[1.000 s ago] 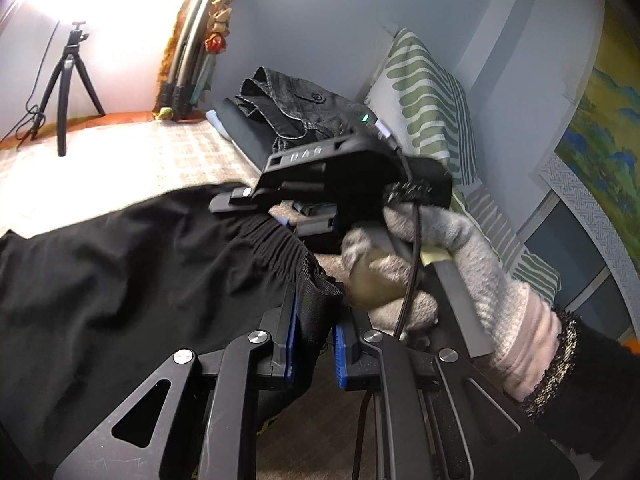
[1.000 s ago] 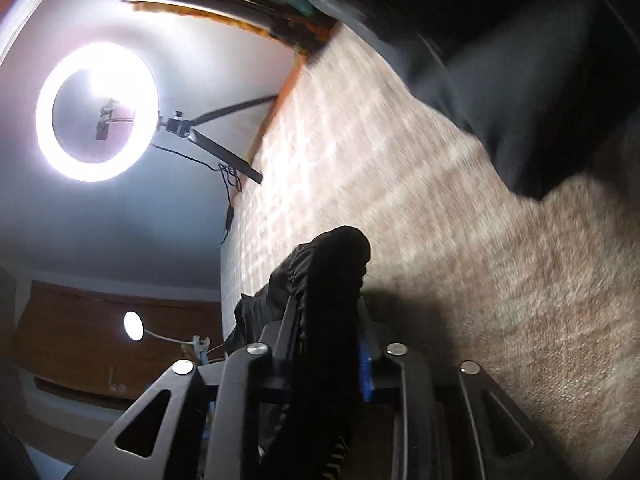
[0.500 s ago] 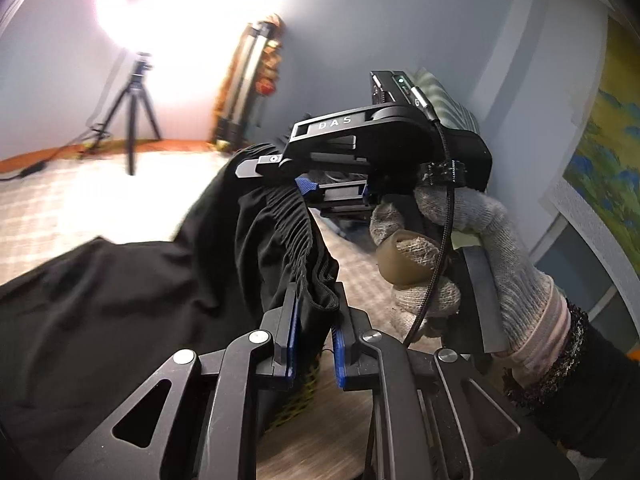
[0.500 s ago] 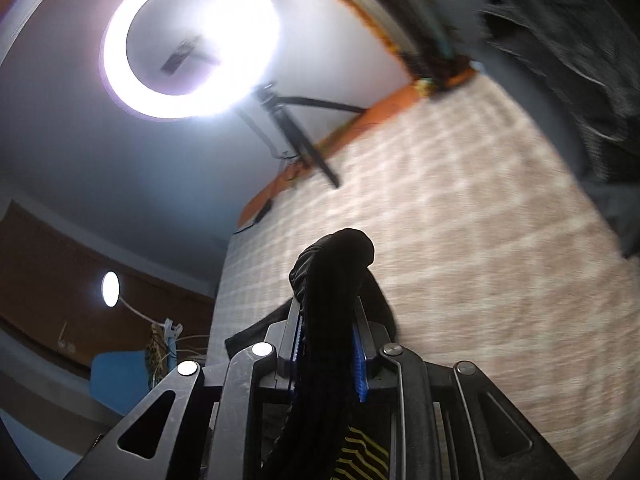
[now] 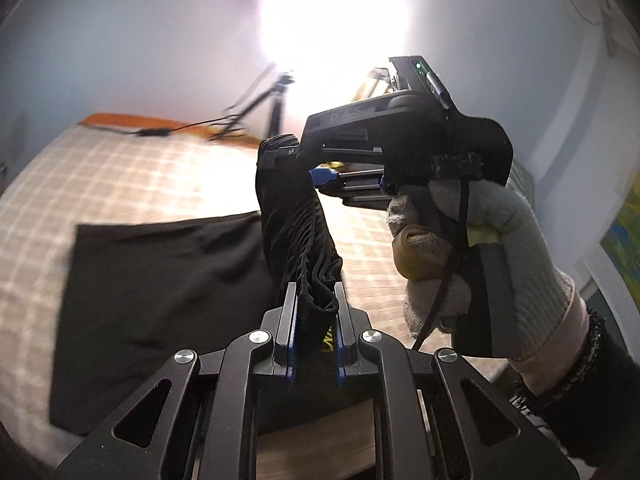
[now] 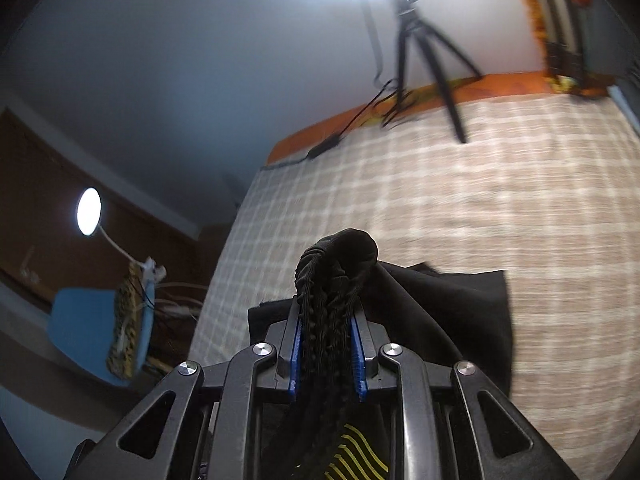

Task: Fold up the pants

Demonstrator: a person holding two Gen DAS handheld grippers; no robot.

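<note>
We clamp the pants' gathered waistband (image 5: 298, 236) between both grippers, left gripper (image 5: 314, 312) lower centre, right gripper (image 5: 310, 168) directly above it.

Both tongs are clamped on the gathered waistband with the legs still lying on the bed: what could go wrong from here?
1. The left tongs pinch only the bunched edge of the black elastic-waist pants; it could slip out.
2. The right tongs hold a thick wad of waistband, so the fold may land uneven.
3. The legs trail on the beige checked bedspread and may wrinkle if dragged.
</note>
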